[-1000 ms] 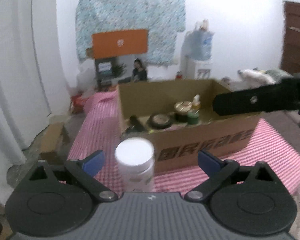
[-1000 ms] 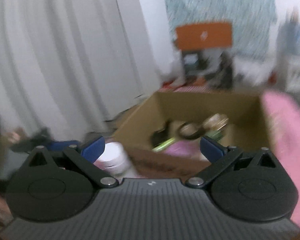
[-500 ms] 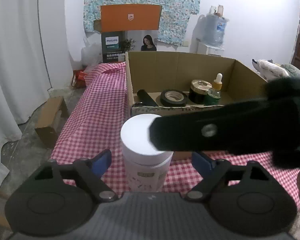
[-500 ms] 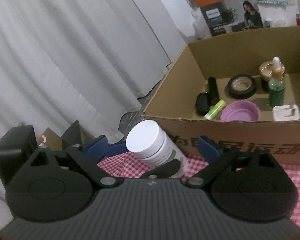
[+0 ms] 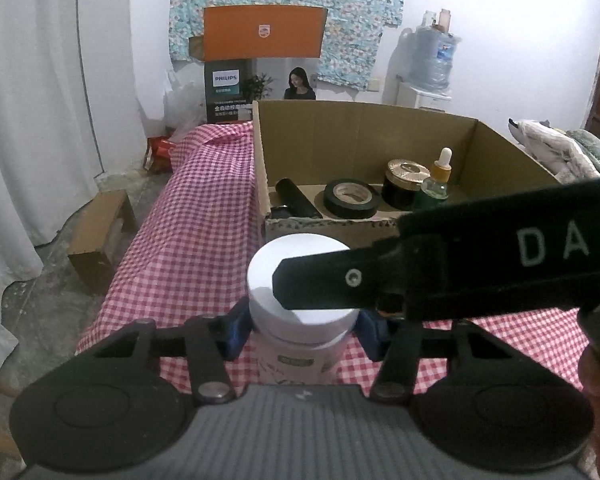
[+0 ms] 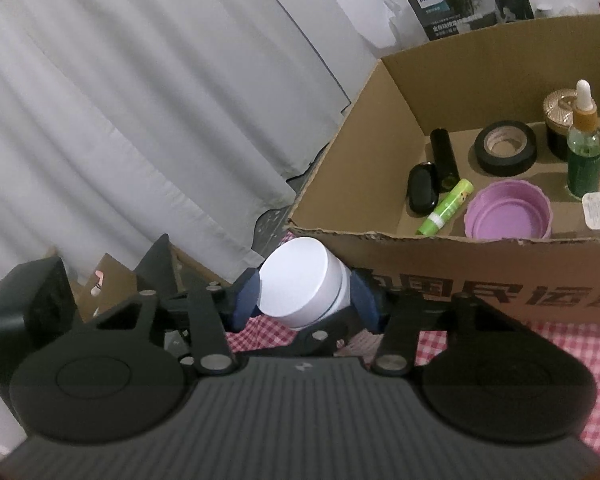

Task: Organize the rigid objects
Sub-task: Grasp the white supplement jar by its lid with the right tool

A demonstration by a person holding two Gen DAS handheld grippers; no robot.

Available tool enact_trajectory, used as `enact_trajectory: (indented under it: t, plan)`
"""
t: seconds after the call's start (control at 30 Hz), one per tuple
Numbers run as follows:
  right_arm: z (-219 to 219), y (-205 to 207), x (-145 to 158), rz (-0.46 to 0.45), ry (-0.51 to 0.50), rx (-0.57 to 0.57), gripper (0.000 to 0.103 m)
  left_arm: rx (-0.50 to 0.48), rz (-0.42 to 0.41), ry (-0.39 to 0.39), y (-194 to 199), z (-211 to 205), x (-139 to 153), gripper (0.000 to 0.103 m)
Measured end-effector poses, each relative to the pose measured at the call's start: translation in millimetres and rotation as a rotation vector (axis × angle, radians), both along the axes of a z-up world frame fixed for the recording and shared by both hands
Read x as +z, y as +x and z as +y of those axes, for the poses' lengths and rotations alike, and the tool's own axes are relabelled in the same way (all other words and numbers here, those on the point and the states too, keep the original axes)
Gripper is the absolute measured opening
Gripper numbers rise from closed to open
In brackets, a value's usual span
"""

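A white-lidded jar [image 5: 300,280] stands on the red checked cloth just in front of the cardboard box [image 5: 380,136]. My left gripper [image 5: 303,332] is shut on the jar's body below the lid. My right gripper [image 6: 306,298] is shut on the jar's white lid [image 6: 296,280]; its arm crosses the left wrist view over the lid. The box [image 6: 440,248] holds a black tape roll [image 6: 505,148], a green dropper bottle [image 6: 585,152], a purple lid [image 6: 508,212], a green stick [image 6: 446,206], a gold-topped jar [image 6: 560,108] and black items.
The checked cloth [image 5: 188,216] covers the table, whose left edge drops to the floor. A small cardboard box [image 5: 100,232] lies on the floor at left. White curtains [image 6: 140,100] hang to the left. A Philips carton and a water bottle stand at the back wall.
Both grippers have closed on the white jar: the left on its body, the right on its lid. One second ago both were open and the right was farther off.
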State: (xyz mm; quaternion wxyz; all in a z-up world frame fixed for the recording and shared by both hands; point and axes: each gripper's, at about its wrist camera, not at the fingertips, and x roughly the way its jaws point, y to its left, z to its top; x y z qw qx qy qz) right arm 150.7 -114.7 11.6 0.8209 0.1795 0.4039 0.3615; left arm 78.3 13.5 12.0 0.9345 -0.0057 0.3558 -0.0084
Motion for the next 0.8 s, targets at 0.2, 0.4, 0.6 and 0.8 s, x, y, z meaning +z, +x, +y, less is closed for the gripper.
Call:
enact_trajectory:
  t: [0.2, 0.4, 0.6, 0.8]
  plan:
    - [-6.9, -1.0, -0.2, 0.012, 0.008, -0.013, 0.047, -0.013, 0.003, -0.015, -0.8, -6.4, 1.9, 0.054]
    - [-21.8, -8.0, 2.5, 0.016, 0.007, -0.044, 0.047, -0.053, 0.002, -0.022, -4.5, -23.9, 3.1, 0.054]
    - [-45.4, -21.4, 6.3, 0.015, -0.009, -0.095, 0.047, -0.116, 0.002, -0.034, -9.6, -48.8, 5.2, 0.054]
    - [-78.0, -39.4, 11.6, 0.003, -0.019, -0.169, 0.048, -0.202, -0.011, -0.035, -11.3, -79.2, 6.6, 0.054]
